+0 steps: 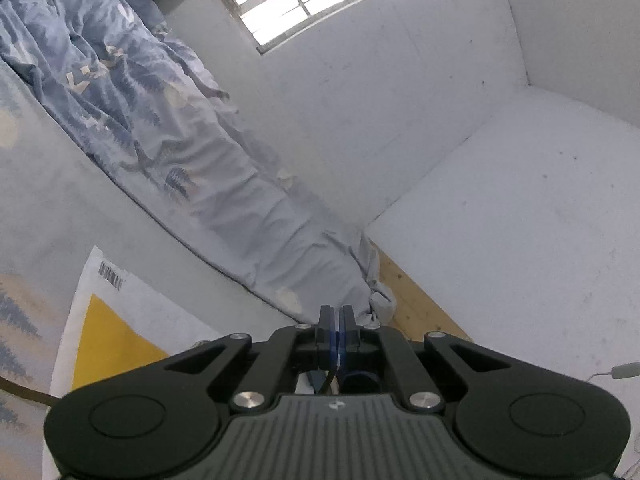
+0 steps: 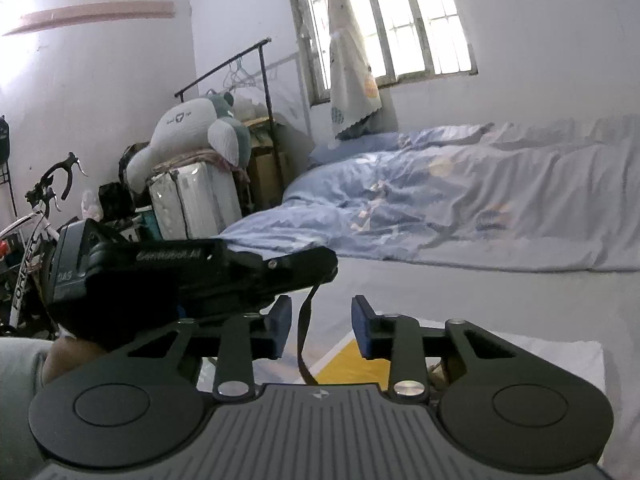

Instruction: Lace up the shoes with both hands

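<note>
— two grippers over the bed (image 2: 460,292), and one dark shoelace (image 2: 305,336) between them. who has it?

— the left gripper (image 1: 338,322). its pads are pressed flat together on the lace, which runs down out of the tips. the right gripper (image 2: 322,326) has its jaws partly apart, and the lace hangs in the gap, touching neither pad as far as i can see.

— and the shoe?

— can't see it. the lace drops out of sight behind the right gripper, toward the white and yellow sheet (image 2: 352,364) lying on the mattress near its front edge, so i'd guess the shoe sits there, hidden.

— which step, then?

— looks like a handover, or drawing the lace taut mid-lacing. next, i'd say the right jaws need to close squarely on the strand while the left keeps tension, or it swings free.
</note>
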Demonstrator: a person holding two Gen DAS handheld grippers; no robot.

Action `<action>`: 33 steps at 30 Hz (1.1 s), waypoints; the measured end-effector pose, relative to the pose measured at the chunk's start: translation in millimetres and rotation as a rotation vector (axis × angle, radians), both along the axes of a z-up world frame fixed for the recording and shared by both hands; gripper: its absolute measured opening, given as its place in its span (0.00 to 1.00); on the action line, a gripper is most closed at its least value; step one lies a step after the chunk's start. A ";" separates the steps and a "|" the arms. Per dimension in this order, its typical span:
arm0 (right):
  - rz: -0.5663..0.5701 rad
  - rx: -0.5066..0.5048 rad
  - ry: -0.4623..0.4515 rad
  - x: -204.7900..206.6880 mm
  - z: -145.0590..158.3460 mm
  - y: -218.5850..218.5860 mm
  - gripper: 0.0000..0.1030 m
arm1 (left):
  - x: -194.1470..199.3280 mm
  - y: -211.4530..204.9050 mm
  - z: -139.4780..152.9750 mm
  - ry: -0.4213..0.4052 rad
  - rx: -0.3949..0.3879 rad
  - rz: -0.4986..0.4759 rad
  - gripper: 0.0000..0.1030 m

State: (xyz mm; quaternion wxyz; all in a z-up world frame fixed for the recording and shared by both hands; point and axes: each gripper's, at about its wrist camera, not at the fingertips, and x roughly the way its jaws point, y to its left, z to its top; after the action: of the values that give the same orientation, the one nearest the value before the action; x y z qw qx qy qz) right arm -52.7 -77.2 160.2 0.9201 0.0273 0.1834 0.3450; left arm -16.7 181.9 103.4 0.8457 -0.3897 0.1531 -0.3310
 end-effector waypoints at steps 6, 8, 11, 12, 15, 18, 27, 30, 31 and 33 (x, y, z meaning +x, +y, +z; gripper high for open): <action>0.038 0.013 0.038 10.2 -6.1 2.9 0.26 | -1.6 4.2 -1.5 -0.011 0.000 -0.005 0.00; 0.037 0.017 0.041 11.5 -8.4 2.7 0.24 | -2.8 3.2 -1.2 -0.015 0.007 -0.008 0.00; 0.032 0.030 0.043 10.9 -8.6 -0.7 0.22 | -3.6 1.4 -2.2 -0.014 0.006 -0.015 0.00; 0.032 0.034 0.043 11.2 -8.2 -1.4 0.22 | -3.7 0.7 -2.5 -0.014 0.008 -0.017 0.00; 0.033 0.044 0.040 10.7 -6.8 -2.8 0.21 | -4.2 -1.2 -3.7 -0.013 0.011 -0.025 0.00; 0.040 0.048 0.039 11.3 -6.6 -4.2 0.15 | -5.0 -2.4 -4.2 -0.012 0.007 -0.031 0.00; 0.028 0.029 0.027 12.6 -6.7 -4.3 0.05 | -3.9 -4.2 -5.5 -0.010 -0.004 -0.042 0.00; 0.022 0.023 0.024 12.8 -7.4 -3.9 0.04 | -2.8 -1.2 -6.4 -0.013 -0.005 -0.048 0.00; 0.021 0.022 0.021 12.6 -7.3 -3.8 0.03 | -2.9 -1.1 -6.4 -0.014 -0.007 -0.049 0.00; 0.019 0.020 0.014 11.8 -6.9 -3.6 0.03 | -3.1 -1.1 -6.3 -0.017 -0.011 -0.051 0.00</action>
State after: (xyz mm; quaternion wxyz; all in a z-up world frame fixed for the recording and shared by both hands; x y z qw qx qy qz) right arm -40.9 -80.9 153.3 0.9151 0.0372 0.1864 0.3555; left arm -19.9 180.8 97.2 0.8360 -0.3877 0.1540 -0.3565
